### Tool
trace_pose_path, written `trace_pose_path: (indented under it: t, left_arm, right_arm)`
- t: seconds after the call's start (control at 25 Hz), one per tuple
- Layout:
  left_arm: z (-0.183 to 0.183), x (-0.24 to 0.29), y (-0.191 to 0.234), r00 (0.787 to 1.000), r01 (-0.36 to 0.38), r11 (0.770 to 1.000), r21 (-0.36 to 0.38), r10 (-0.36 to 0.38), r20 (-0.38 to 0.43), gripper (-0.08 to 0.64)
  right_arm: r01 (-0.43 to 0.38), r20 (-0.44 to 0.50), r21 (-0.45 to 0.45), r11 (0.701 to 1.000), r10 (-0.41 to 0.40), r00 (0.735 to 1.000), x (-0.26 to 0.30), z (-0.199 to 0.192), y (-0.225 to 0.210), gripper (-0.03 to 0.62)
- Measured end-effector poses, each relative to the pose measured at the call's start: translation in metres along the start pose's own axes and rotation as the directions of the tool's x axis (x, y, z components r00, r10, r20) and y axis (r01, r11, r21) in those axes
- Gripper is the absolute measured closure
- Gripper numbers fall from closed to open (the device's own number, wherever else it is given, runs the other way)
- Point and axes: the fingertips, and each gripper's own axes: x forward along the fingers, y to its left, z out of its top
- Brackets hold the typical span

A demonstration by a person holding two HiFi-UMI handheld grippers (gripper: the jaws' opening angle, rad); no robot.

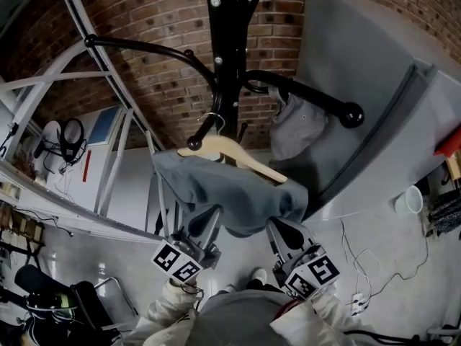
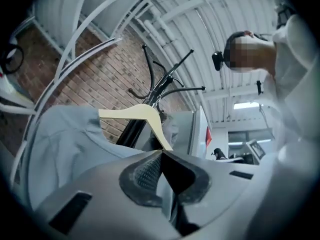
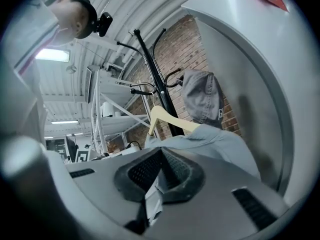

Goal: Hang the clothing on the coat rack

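Note:
A grey-blue garment [image 1: 230,193] hangs on a wooden hanger [image 1: 238,153], whose metal hook sits over a lower arm of the black coat rack [image 1: 227,20]. My left gripper [image 1: 209,216] reaches up under the garment's left lower edge, and my right gripper [image 1: 277,225] under its right lower edge. In the left gripper view the gripper [image 2: 161,153] is shut, with a pale strip of the garment [image 2: 65,139] pinched between the pads, below the hanger [image 2: 135,115]. In the right gripper view the gripper [image 3: 161,151] is likewise shut on a fold of the garment [image 3: 215,141].
A grey cap [image 1: 295,125] hangs on another rack arm to the right. A grey panel [image 1: 360,85] leans behind it. White shelving bars [image 1: 108,157] run at the left. A white cup [image 1: 409,200] and cables [image 1: 360,265] lie on the floor at the right.

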Motion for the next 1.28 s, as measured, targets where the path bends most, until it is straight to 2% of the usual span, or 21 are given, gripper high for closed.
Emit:
trace_pose_path:
  t: [0.16, 0.28, 0.48, 0.64, 0.8, 1.04, 1.28]
  left_arm:
    - [0.002, -0.036, -0.002, 0.998, -0.043, 0.993, 0.107, 0.048, -0.051, 0.552]
    - [0.006, -0.064, -0.002, 0.995, -0.07, 0.987, 0.143, 0.08, -0.067, 0.551]
    - [0.002, -0.112, -0.014, 0.993, -0.059, 0.991, 0.122, 0.07, -0.091, 0.552]
    - [-0.003, -0.149, -0.036, 0.993, -0.013, 0.994, 0.11, 0.026, -0.118, 0.552]
    - [0.003, -0.175, -0.053, 0.995, -0.013, 0.995, 0.103, 0.023, -0.096, 0.552]
    - [0.006, -0.19, -0.064, 0.992, -0.073, 0.99, 0.118, 0.084, -0.093, 0.552]
    - [0.002, -0.18, -0.079, 0.992, -0.063, 0.988, 0.14, 0.077, -0.101, 0.552]
  right_arm:
    - [0.003, -0.018, -0.014, 1.0, -0.003, 1.0, 0.005, -0.014, 0.026, 0.569]
    - [0.002, -0.023, -0.024, 1.0, -0.003, 1.0, 0.008, -0.022, 0.052, 0.568]
    - [0.033, -0.027, -0.043, 0.999, -0.034, 0.999, 0.002, -0.039, 0.096, 0.569]
    - [0.105, -0.021, -0.035, 0.994, -0.106, 0.994, -0.011, -0.055, 0.123, 0.569]
    - [0.168, -0.007, -0.03, 0.985, -0.168, 0.986, -0.026, -0.063, 0.143, 0.569]
    - [0.199, 0.008, -0.081, 0.977, -0.199, 0.98, -0.046, -0.06, 0.163, 0.569]
    - [0.192, 0.009, -0.118, 0.974, -0.192, 0.981, -0.059, -0.058, 0.166, 0.569]
